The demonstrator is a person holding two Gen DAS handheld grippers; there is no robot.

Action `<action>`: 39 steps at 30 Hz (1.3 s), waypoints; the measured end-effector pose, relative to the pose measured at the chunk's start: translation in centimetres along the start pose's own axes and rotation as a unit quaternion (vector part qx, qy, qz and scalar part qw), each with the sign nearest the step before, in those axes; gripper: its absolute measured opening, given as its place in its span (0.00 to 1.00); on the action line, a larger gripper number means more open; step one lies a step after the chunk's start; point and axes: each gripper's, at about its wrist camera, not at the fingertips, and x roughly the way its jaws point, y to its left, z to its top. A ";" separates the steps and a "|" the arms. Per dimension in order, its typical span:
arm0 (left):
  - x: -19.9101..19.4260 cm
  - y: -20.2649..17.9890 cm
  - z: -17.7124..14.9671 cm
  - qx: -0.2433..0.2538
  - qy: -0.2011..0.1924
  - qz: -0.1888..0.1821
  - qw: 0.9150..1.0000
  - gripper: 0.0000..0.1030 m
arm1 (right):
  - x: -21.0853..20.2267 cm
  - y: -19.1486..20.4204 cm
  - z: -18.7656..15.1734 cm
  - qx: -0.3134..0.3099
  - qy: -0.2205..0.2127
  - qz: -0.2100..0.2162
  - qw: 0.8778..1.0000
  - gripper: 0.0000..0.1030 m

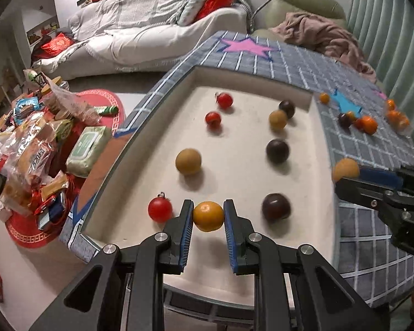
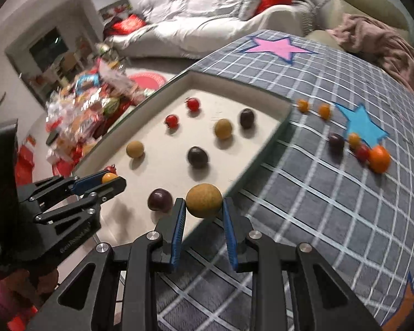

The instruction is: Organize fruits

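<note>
My left gripper [image 1: 208, 216] is shut on a small orange fruit [image 1: 208, 216] above the near end of the white tabletop [image 1: 234, 127], next to a red fruit [image 1: 160, 209]. It shows at left in the right wrist view [image 2: 110, 180]. My right gripper [image 2: 203, 205] is shut on a tan round fruit [image 2: 203, 200] over the tabletop's right edge; it also shows at right in the left wrist view [image 1: 345, 169]. Red, tan and dark purple fruits lie in rows on the white surface. Several more orange, red and dark fruits [image 2: 378, 158] lie on the grey checked cloth [image 2: 317, 193].
The cloth has pink [image 2: 276, 47] and blue [image 2: 364, 127] stars. A low side table at left carries snack bags and a wipes pack [image 1: 88, 149]. A white sofa [image 1: 151, 35] and a green armchair with a pink blanket [image 1: 317, 33] stand behind.
</note>
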 end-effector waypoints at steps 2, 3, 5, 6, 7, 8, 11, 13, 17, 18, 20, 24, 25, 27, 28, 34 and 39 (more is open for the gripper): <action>0.6 0.0 0.0 0.005 0.008 0.004 1.000 0.23 | 0.9 0.6 0.6 -0.013 0.008 -0.008 1.000 0.28; 0.7 0.0 0.0 0.007 0.010 0.005 1.000 0.23 | 1.3 0.7 0.9 -0.016 0.010 -0.009 1.000 0.29; 1.3 -0.1 0.1 0.009 0.019 0.008 1.000 0.23 | 2.1 0.8 1.5 -0.015 0.021 -0.004 1.000 0.29; 1.4 -0.2 0.1 0.008 0.020 0.011 1.000 0.23 | 2.4 1.0 1.7 -0.018 0.025 -0.007 0.999 0.29; 1.7 -0.2 0.1 0.009 0.024 0.014 1.000 0.23 | 2.8 1.1 1.8 -0.023 0.029 -0.012 0.999 0.29; 1.8 -0.2 0.1 0.008 0.026 0.013 1.000 0.23 | 3.0 1.2 1.9 -0.027 0.033 -0.014 0.999 0.29; 1.8 -0.2 0.2 0.010 0.026 0.014 1.000 0.23 | 3.8 1.3 2.1 -0.028 0.045 -0.014 0.998 0.38; 1.8 -0.2 0.3 0.009 0.026 0.018 0.999 0.33 | 3.7 1.4 2.1 -0.029 0.041 -0.008 0.999 0.50; 0.7 0.1 0.1 0.000 -0.011 0.047 0.999 0.87 | 3.0 2.0 2.3 -0.037 0.028 -0.012 0.999 0.70; 0.6 0.1 0.2 0.004 -0.012 0.048 0.999 0.87 | 2.7 2.1 2.4 -0.039 0.026 -0.012 0.999 0.72; 0.7 0.2 0.2 0.002 -0.002 0.043 0.999 0.87 | 2.3 2.2 2.4 -0.038 0.024 -0.015 0.999 0.78; 0.6 0.6 0.2 -0.010 0.005 0.043 0.999 0.89 | 1.5 2.1 2.3 -0.032 0.020 -0.023 0.999 0.82; 0.6 0.7 0.1 -0.012 0.008 0.041 0.999 0.95 | 1.4 2.1 2.3 -0.031 0.021 -0.025 0.999 0.85; 0.4 0.8 0.0 -0.017 0.006 0.038 0.999 1.00 | 1.3 2.0 2.3 -0.027 0.023 -0.030 0.999 0.95; 0.3 0.8 0.0 -0.016 0.006 0.038 0.999 1.00 | 1.1 2.0 2.2 -0.026 0.022 -0.031 0.999 1.00; -0.1 0.7 -0.2 -0.015 0.012 0.037 0.999 1.00 | 0.5 1.9 2.1 -0.018 0.019 -0.040 0.999 1.00; -0.5 0.4 -0.5 -0.012 0.010 0.038 0.999 1.00 | 0.2 1.7 2.0 -0.013 0.021 -0.049 0.998 1.00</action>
